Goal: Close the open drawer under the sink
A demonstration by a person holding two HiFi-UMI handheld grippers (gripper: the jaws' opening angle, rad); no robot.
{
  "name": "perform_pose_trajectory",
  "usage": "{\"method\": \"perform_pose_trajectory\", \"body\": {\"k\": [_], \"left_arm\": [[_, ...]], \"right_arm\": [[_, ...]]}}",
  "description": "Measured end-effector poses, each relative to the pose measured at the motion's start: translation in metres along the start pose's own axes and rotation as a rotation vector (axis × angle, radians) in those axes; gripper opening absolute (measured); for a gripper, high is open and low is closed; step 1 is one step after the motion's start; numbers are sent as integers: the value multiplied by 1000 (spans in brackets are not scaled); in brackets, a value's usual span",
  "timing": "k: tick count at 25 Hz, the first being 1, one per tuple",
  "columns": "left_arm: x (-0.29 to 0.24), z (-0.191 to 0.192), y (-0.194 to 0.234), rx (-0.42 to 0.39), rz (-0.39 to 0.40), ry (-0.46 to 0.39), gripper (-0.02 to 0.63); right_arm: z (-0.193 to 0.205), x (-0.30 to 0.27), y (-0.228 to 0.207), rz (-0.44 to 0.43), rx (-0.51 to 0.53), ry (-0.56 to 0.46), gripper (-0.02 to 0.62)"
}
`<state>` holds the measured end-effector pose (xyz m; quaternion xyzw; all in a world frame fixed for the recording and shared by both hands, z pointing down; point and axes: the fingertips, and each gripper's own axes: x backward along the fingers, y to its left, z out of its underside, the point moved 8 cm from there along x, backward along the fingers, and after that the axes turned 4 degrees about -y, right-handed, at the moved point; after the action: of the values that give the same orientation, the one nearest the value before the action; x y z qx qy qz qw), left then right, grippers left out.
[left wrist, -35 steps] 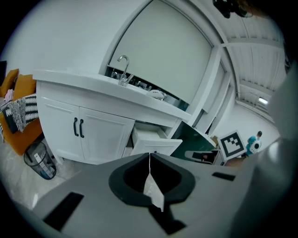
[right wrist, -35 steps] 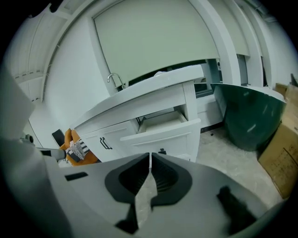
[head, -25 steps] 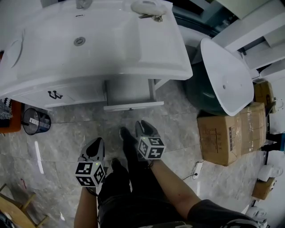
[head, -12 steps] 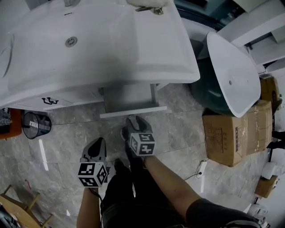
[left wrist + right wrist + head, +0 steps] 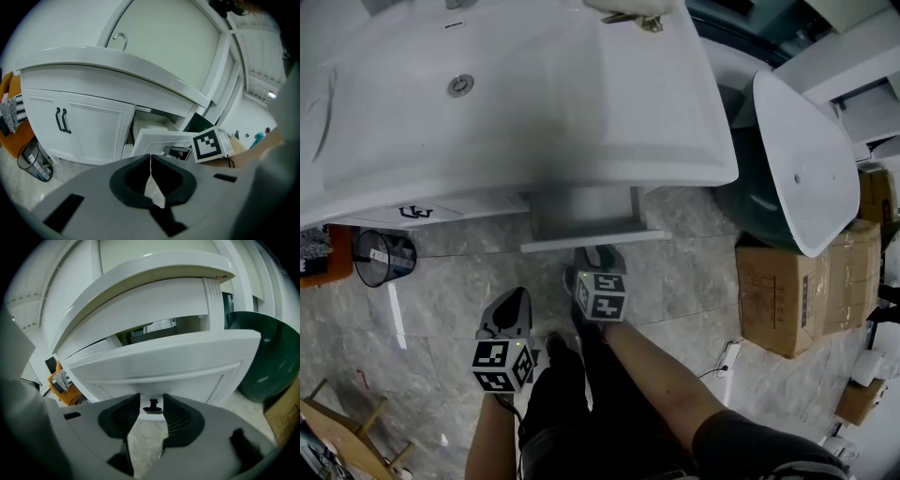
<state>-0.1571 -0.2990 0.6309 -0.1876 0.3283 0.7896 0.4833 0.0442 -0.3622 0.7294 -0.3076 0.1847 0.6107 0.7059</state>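
Step in hand, as I read it: the approach. The push has not begun.

The white panelled drawer [image 5: 592, 240] stands pulled out of the white vanity cabinet [image 5: 89, 126]. It sits below the front edge of the glossy white sink counter [image 5: 534, 112], toward that edge's right end. Its front hangs out over the grey marble-tile floor [image 5: 441, 309].

Your right gripper [image 5: 151, 400] points at the drawer front, close in. Its fingers are wide; they have just been moving and have eased in a little from their widest. The small dark drawer handle [image 5: 152, 405] shows in the gap between them, low on the front. Neither pad presses on it. I can't tell whether the fingertips touch the panel.

Your left gripper [image 5: 150, 158] hangs nearer your legs, left of the drawer. Its fingers are closed tip to tip on nothing.

Next move, as a judgement: no grip is needed.
- Set the right fingers against the drawer front around the handle.
- Push straight in toward the cabinet until the front sits flush with the cabinet face.
- Keep the push centred, since an off-centre shove may skew the drawer.
- The counter's front edge overhangs, so keep the gripper low under it.

The brown cardboard box [image 5: 787, 291] and the loose white basin [image 5: 797, 159] lie well right of the drawer, out of the path.
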Motion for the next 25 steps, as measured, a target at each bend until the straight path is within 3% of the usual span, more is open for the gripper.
{"method": "perform_pose_trajectory", "body": {"k": [25], "left_arm": [[-28,-35,30,62,-46,-12,15]], "right_arm": [[-72,-78,-11,-16,42,-57,146]]}}
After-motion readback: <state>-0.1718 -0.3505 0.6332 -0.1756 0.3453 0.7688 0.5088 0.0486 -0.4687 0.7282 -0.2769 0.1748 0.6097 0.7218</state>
